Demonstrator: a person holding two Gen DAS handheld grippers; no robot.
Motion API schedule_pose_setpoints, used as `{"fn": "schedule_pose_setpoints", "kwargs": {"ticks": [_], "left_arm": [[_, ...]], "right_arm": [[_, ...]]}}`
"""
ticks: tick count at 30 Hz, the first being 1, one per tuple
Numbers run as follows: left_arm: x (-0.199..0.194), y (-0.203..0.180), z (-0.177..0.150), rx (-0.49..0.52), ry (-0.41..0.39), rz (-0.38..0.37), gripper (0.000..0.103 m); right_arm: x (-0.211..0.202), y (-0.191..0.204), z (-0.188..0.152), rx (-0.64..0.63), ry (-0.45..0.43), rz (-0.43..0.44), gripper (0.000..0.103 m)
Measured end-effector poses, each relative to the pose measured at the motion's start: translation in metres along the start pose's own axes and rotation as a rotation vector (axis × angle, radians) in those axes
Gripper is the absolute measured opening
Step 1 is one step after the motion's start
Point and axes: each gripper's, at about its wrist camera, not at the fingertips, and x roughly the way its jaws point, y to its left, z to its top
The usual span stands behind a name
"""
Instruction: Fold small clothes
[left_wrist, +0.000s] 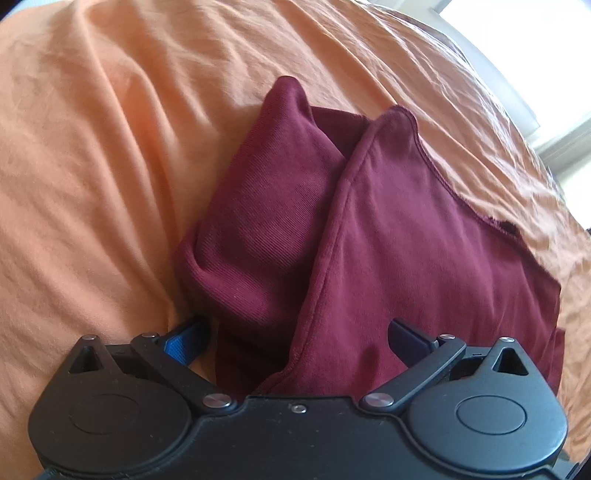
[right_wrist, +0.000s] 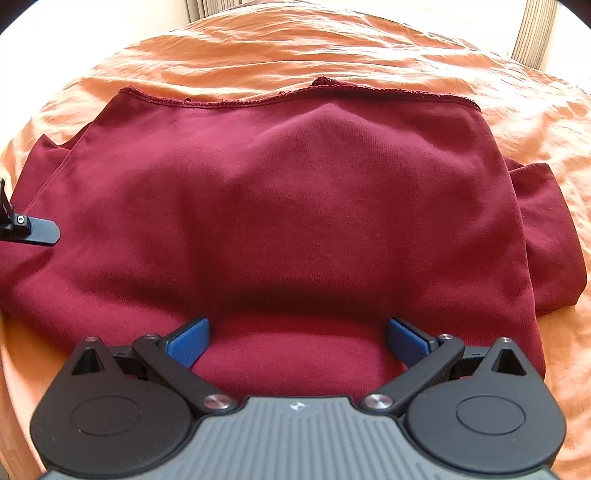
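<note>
- Maroon garment (right_wrist: 295, 206) spread across orange bed sheet (right_wrist: 258, 48), partly folded.
- Right gripper (right_wrist: 298, 341): jaws wide, straddling near hem, centred.
- Left gripper (left_wrist: 295, 343): jaws wide, at side edge, sleeve fold ahead.

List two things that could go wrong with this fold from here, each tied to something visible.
1. Both the left gripper and right gripper are open over the maroon garment, so closing could pinch one layer only.
2. The orange sheet is wrinkled and soft; fingers pressing down might grab it with the garment.
</note>
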Motion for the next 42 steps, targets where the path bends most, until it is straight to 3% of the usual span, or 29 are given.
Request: {"fn": "schedule_pose_setpoints", "kwargs": {"ticks": [4,7,13,15,18,25,42], "left_arm": [[0.0,0.003,0.001,-0.021,-0.006,-0.013,0.102],[-0.002,0.005,-0.001,-0.011,-0.013,-0.004,0.096],[-0.015,0.012,-0.005,-0.059,-0.039,-0.005,0.07],[-0.02,0.016,-0.006,-0.082,-0.047,-0.016,0.05],[-0.024,0.014,-0.009,-0.065,-0.069,-0.028,0.039],[-0.019,0.015,-0.008,-0.107,-0.061,-0.021,0.041],[-0.016,0.006,-0.006,-0.067,-0.06,0.001,0.041]], "right_arm": [[0.001,-0.001,0.0,-0.004,0.001,0.009,0.103],[0.002,-0.002,0.0,-0.005,0.005,0.02,0.103],[0.004,-0.003,0.0,-0.003,0.008,0.028,0.103],[0.003,-0.004,0.0,-0.004,0.007,0.028,0.103],[0.003,-0.003,0.0,-0.004,0.007,0.028,0.103],[0.003,-0.003,0.001,-0.005,0.008,0.027,0.103],[0.001,-0.001,0.001,-0.007,0.008,0.022,0.103]]}}
